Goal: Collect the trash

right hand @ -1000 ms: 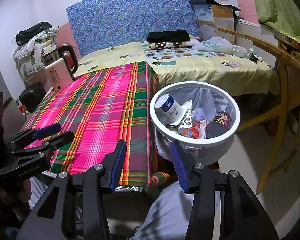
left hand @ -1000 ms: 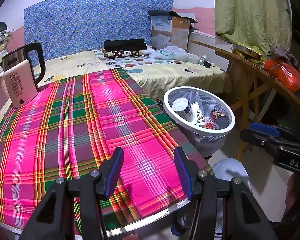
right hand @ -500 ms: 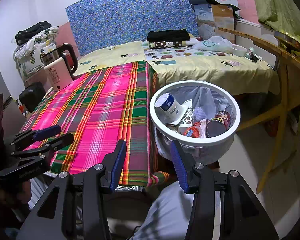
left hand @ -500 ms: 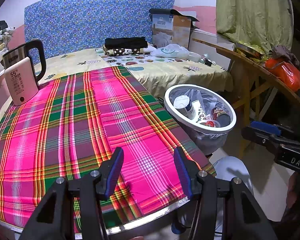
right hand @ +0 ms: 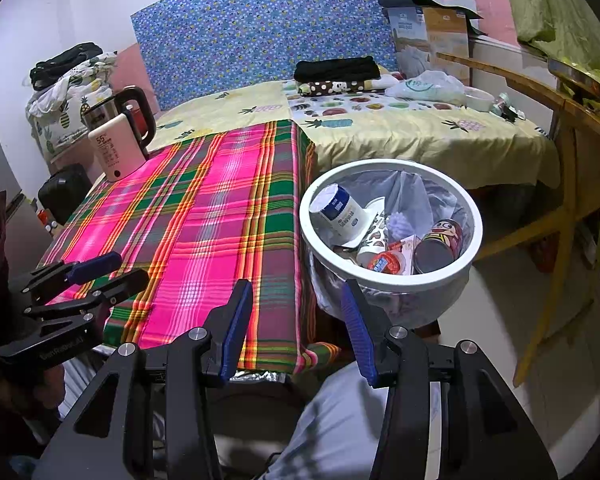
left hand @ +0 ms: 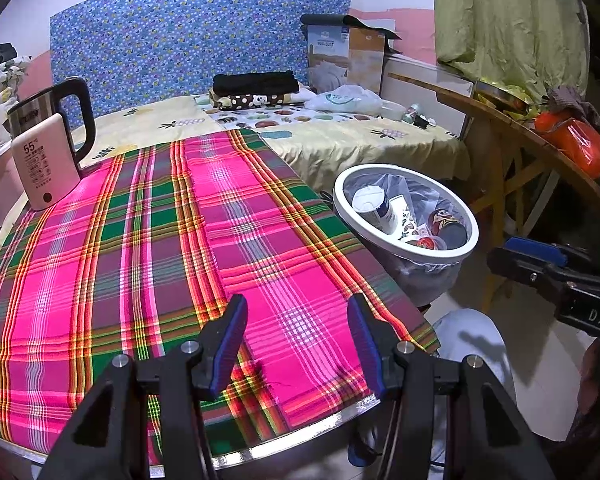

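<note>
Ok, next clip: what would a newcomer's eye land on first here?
The bright pink and green plaid tablecloth fills the table, bare except for an electric kettle at its far left corner. Just off the table's right edge stands a white-rimmed trash bin, already holding a paper cup, a can and wrappers. Both grippers, left and right, hang open and empty.

A pink-and-green plaid cloth (left hand: pixel 148 248) covers the round table, the steel electric kettle (left hand: pixel 48 136) on its far left edge, the white-rimmed bag-lined trash bin (right hand: pixel 466 264) just right of the table, and the yellow-sheeted bed (right hand: pixel 420 140) behind both.
</note>
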The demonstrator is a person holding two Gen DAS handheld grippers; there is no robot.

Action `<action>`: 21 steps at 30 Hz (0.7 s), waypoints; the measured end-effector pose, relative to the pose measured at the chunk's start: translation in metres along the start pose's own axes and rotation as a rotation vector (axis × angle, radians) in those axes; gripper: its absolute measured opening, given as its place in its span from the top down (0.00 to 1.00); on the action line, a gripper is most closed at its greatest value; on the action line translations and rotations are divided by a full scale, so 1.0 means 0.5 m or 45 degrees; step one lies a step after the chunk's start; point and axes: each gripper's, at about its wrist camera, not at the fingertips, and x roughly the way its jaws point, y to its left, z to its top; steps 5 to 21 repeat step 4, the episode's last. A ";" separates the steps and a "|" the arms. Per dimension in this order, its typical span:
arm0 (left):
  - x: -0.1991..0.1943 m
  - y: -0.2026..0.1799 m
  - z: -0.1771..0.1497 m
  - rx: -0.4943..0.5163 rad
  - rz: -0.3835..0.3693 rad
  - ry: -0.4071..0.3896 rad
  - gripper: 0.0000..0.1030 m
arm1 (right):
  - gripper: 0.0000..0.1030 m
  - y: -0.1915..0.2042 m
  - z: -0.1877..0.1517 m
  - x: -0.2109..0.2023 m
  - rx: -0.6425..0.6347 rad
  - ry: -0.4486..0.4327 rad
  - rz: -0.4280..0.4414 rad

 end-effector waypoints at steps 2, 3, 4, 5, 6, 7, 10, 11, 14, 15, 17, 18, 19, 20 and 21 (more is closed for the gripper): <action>0.001 0.001 0.000 -0.002 0.001 0.003 0.48 | 0.54 0.000 0.000 0.000 0.000 -0.001 0.000; 0.002 0.001 0.000 -0.002 0.001 0.004 0.48 | 0.54 -0.001 0.000 0.000 -0.001 -0.001 0.001; 0.002 0.001 0.000 -0.002 0.000 0.007 0.48 | 0.54 0.000 0.000 0.000 0.000 0.000 0.001; 0.002 0.001 0.000 -0.002 0.000 0.007 0.48 | 0.54 0.000 0.000 0.000 0.000 0.000 0.001; 0.002 0.001 0.000 -0.002 0.000 0.007 0.48 | 0.54 0.000 0.000 0.000 0.000 0.000 0.001; 0.002 0.001 0.000 -0.002 0.000 0.007 0.48 | 0.54 0.000 0.000 0.000 0.000 0.000 0.001; 0.002 0.001 0.000 -0.002 0.000 0.007 0.48 | 0.54 0.000 0.000 0.000 0.000 0.000 0.001; 0.002 0.001 0.000 -0.002 0.000 0.007 0.48 | 0.54 0.000 0.000 0.000 0.000 0.000 0.001; 0.002 0.001 0.000 -0.002 0.000 0.007 0.48 | 0.54 0.000 0.000 0.000 0.000 0.000 0.001; 0.002 0.001 0.000 -0.002 0.000 0.007 0.48 | 0.54 0.000 0.000 0.000 0.000 0.000 0.001; 0.002 0.001 0.000 -0.002 0.000 0.007 0.48 | 0.54 0.000 0.000 0.000 0.000 0.000 0.001; 0.002 0.001 0.000 -0.002 0.000 0.007 0.48 | 0.54 0.000 0.000 0.000 0.000 0.000 0.001; 0.002 0.001 0.000 -0.002 0.000 0.007 0.48 | 0.54 0.000 0.000 0.000 0.000 0.000 0.001; 0.002 0.001 0.000 -0.002 0.000 0.007 0.48 | 0.54 0.000 0.000 0.000 0.000 0.000 0.001; 0.002 0.001 0.000 -0.002 0.000 0.007 0.48 | 0.54 0.000 0.000 0.000 0.000 0.000 0.001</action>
